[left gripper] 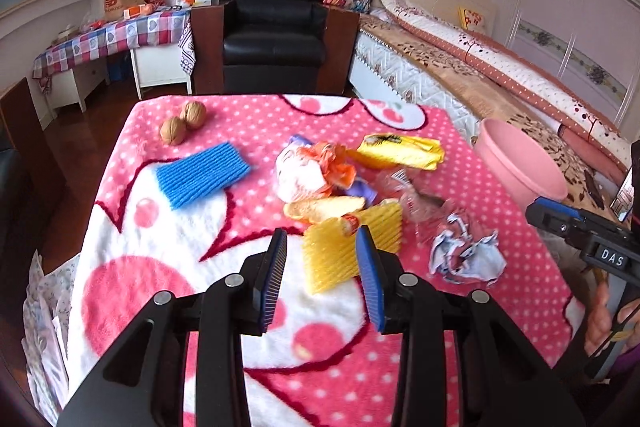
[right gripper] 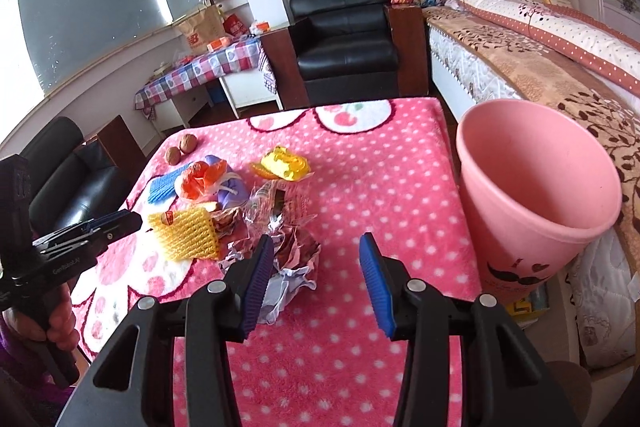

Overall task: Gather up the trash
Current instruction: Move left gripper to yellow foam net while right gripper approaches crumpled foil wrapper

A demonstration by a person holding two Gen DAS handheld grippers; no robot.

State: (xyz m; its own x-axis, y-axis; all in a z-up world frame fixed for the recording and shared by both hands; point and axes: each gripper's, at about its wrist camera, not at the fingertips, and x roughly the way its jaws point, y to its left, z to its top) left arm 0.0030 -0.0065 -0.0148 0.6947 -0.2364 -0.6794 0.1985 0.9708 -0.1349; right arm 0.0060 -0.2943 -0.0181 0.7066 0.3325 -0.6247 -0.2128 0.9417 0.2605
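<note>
Two walnuts (left gripper: pixel 183 123), two foam nets, one blue (left gripper: pixel 202 174), one yellow (left gripper: pixel 348 251); one pink bin (right gripper: pixel 536 187); both grippers' jaws released, left (left gripper: pixel 322 247), right (right gripper: pixel 316 255).

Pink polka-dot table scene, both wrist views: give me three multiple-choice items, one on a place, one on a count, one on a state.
1. Where does the round pink plastic bin stand?
A beside the table's bed-side edge
B on the black armchair
C among the wrappers

2. How many brown walnuts lie at the far corner?
A one
B two
C four

3. The left gripper is:
A clamped on a walnut
B open and empty
C inside the bin

Answers: 1 A, it stands off the blanket near the bed; 2 B, a pair touching; 3 B, its pads stand apart above the yellow foam net.
</note>
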